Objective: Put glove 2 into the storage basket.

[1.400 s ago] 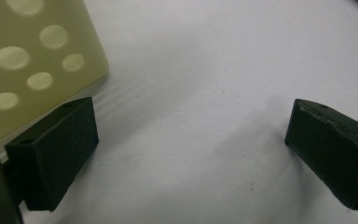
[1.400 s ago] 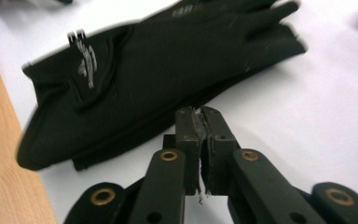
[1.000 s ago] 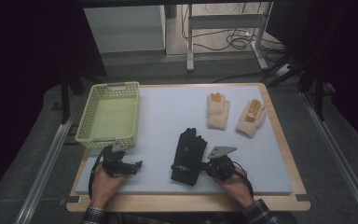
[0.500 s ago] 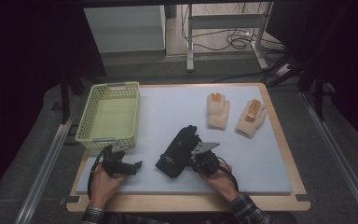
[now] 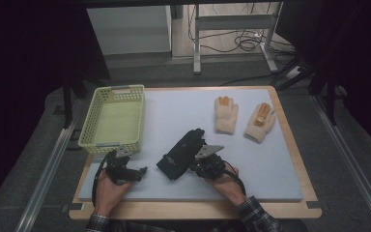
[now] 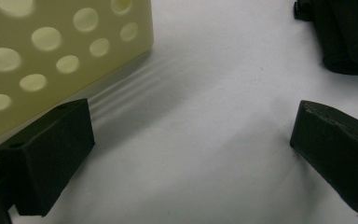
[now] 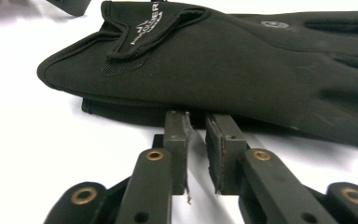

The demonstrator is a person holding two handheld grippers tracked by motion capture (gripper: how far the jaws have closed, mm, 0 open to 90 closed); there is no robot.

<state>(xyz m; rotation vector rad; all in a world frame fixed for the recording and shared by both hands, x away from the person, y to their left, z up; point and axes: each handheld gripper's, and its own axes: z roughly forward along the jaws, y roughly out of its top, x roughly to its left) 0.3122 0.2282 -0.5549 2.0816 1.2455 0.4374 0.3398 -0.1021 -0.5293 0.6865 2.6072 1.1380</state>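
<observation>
A black glove (image 5: 181, 153) (image 7: 242, 60) lies slantwise on the white mat, cuff toward the near edge. My right gripper (image 5: 193, 168) (image 7: 196, 119) rests on the mat at the glove's right edge. Its jaws have just been opening and stand a narrow gap apart, tips touching the glove's lower edge, with no cloth pressed between the pads. My left gripper (image 5: 140, 171) (image 6: 191, 135) sits low at the front left, jaws wide open with bare mat between them. The black glove (image 6: 345, 32) lies a short way beyond it.
A pale yellow-green perforated basket (image 5: 111, 144) (image 6: 51, 51) stands at the left, just behind my left gripper. Two cream knitted gloves (image 5: 226, 115) (image 5: 261, 123) with orange patches lie at the back right. The white mat (image 5: 270, 164) covers a wooden-edged table.
The right gripper has moved left, and the black glove has shifted left with it and turned from upright to slanted. The left gripper has stayed put.
</observation>
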